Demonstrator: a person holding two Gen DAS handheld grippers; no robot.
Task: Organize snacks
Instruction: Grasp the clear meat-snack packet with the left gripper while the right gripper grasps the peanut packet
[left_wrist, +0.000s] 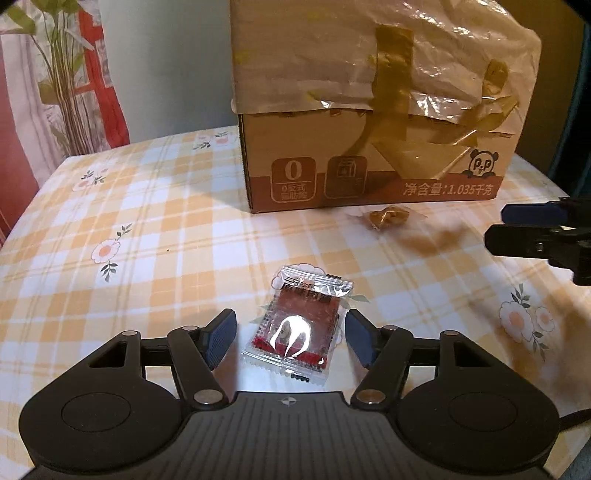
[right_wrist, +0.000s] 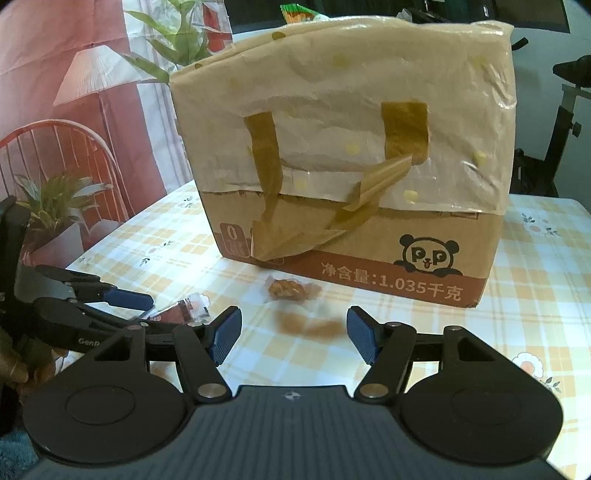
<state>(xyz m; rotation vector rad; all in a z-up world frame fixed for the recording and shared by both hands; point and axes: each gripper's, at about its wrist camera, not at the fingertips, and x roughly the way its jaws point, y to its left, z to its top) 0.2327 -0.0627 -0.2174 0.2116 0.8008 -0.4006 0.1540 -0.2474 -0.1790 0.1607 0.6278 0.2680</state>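
A clear-wrapped red snack packet (left_wrist: 301, 325) lies flat on the checked tablecloth, between the open fingers of my left gripper (left_wrist: 291, 332), which do not touch it. It shows partly in the right wrist view (right_wrist: 184, 308), beside the left gripper (right_wrist: 110, 299). A small clear-wrapped brown snack (left_wrist: 386, 218) lies in front of the cardboard box (left_wrist: 369, 177); it shows in the right wrist view (right_wrist: 290, 290), ahead of my right gripper (right_wrist: 293, 330), which is open and empty. The right gripper's tips (left_wrist: 532, 229) show at the right edge of the left wrist view.
The tall cardboard box (right_wrist: 351, 229), lined with plastic and brown tape, stands on the table (left_wrist: 147, 221) behind both snacks. A brown stain (right_wrist: 308, 326) marks the cloth. A plant (left_wrist: 62, 74) and a chair (right_wrist: 55, 155) stand past the table's left edge.
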